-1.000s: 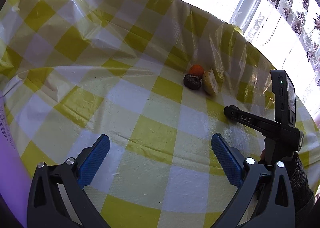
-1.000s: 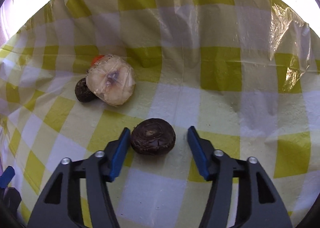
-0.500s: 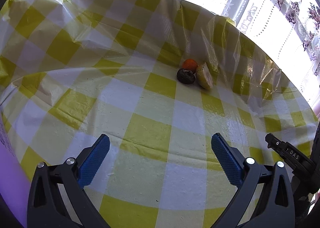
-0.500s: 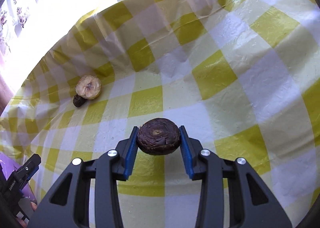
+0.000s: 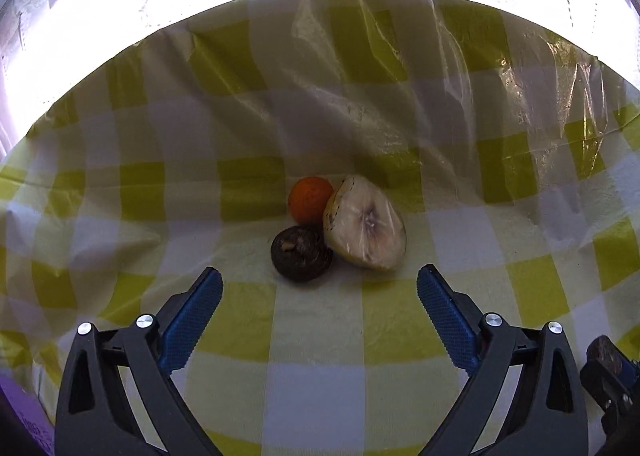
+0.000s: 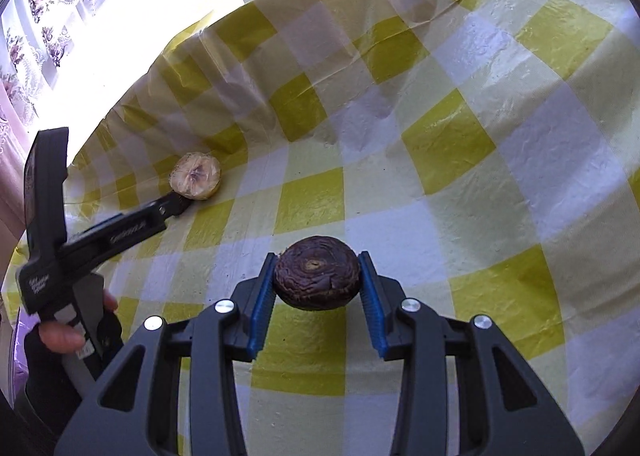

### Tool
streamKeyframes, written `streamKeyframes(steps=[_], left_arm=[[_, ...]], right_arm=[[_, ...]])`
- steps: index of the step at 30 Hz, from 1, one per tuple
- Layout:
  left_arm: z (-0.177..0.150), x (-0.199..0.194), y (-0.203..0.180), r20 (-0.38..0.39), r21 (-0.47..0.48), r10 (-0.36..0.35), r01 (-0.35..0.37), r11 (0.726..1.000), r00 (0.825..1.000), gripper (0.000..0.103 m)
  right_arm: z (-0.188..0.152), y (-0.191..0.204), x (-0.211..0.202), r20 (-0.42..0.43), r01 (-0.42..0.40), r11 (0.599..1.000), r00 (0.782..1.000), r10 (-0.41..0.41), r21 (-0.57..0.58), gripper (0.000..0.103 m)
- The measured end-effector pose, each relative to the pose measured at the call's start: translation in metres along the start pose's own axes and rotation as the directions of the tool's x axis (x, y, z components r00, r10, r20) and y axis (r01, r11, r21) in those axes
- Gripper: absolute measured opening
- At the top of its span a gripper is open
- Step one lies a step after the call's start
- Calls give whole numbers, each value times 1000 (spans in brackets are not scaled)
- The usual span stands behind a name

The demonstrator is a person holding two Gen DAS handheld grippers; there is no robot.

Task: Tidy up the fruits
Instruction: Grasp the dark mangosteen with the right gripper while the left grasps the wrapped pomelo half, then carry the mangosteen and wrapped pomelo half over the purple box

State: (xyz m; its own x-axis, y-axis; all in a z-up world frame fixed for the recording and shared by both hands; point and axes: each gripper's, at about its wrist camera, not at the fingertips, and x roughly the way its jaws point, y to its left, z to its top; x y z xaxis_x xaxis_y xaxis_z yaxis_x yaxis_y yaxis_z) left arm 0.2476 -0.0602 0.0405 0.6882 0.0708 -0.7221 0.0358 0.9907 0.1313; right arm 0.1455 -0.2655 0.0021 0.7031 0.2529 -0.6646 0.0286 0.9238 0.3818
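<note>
Three fruits lie together on the checked tablecloth (image 5: pixel 320 376): a small orange (image 5: pixel 310 199), a cut pale fruit half in clear wrap (image 5: pixel 366 228), and a dark wrinkled fruit (image 5: pixel 301 253). My left gripper (image 5: pixel 319 276) is just short of them. Its jaws are wide and closing, with nothing between the blue pads (image 5: pixel 192 316). My right gripper (image 6: pixel 318 256) is shut on a second dark wrinkled fruit (image 6: pixel 316 278) and holds it above the cloth. In the right wrist view the left gripper's finger (image 6: pixel 172 208) reaches almost to the wrapped half (image 6: pixel 195 181).
The table's far edge runs along a bright window with flowered curtains (image 6: pixel 48 16). The cloth's clear plastic cover is creased and rucked up behind the fruits (image 5: pixel 400 96). A hand (image 6: pixel 60 336) holds the left gripper's handle. The right gripper's tip (image 5: pixel 608 368) shows at bottom right.
The left gripper has swung in close to the three fruits. The right gripper shut on the dark fruit a second ago and carried it off from the others; since then it has held still.
</note>
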Motion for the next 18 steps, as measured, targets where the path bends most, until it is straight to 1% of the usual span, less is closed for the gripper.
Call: streamKeyframes(steps=[2, 3, 5, 6, 8, 9, 10, 11, 12, 13, 15, 16, 18], left_arm=[[13, 15, -17, -17, 57, -11, 12, 998, 1000, 94], [17, 22, -25, -29, 86, -4, 7, 996, 1000, 93], [20, 39, -38, -59, 128, 37, -29, 991, 998, 87], [20, 48, -40, -83, 129, 50, -39, 991, 995, 79], [22, 51, -41, -65, 120, 76, -67, 990, 995, 79], [23, 50, -41, -63, 121, 74, -66, 990, 995, 76], [23, 48, -42, -57, 131, 86, -78, 988, 995, 64], [19, 44, -45, -47, 152, 108, -100, 983, 993, 56], [17, 40, -46, -49, 163, 91, -82, 983, 995, 56], [12, 32, -45, -54, 158, 56, -47, 986, 997, 56], [0, 11, -41, -46, 129, -5, 11, 992, 999, 56], [-9, -3, -38, -37, 111, -25, 29, 993, 999, 56], [-32, -29, -23, -39, 31, -95, 96, 995, 995, 56]], right_arm=[[1, 0, 1, -5, -3, 1000, 1000, 3, 3, 40], [1, 0, 1, -7, -3, 1000, 1000, 3, 3, 40], [1, 0, 1, -8, -8, 1000, 1000, 8, 1, 40], [1, 0, 0, -6, -9, 1000, 1000, 9, 1, 40], [1, 0, 0, -6, -12, 1000, 1000, 12, 1, 40], [2, 0, 0, -6, -12, 1000, 1000, 12, 1, 40], [2, 0, -1, -7, -11, 1000, 1000, 11, 0, 40], [2, 0, -1, -8, -12, 1000, 1000, 12, 1, 40], [2, 1, -1, -8, -12, 1000, 1000, 12, 0, 40], [2, 1, -2, -7, -12, 1000, 1000, 12, 0, 40], [2, 1, -3, -3, -15, 1000, 1000, 15, 1, 40], [2, 0, -4, 0, -16, 1000, 1000, 16, 3, 40], [2, 0, -4, 1, -17, 1000, 1000, 17, 3, 40]])
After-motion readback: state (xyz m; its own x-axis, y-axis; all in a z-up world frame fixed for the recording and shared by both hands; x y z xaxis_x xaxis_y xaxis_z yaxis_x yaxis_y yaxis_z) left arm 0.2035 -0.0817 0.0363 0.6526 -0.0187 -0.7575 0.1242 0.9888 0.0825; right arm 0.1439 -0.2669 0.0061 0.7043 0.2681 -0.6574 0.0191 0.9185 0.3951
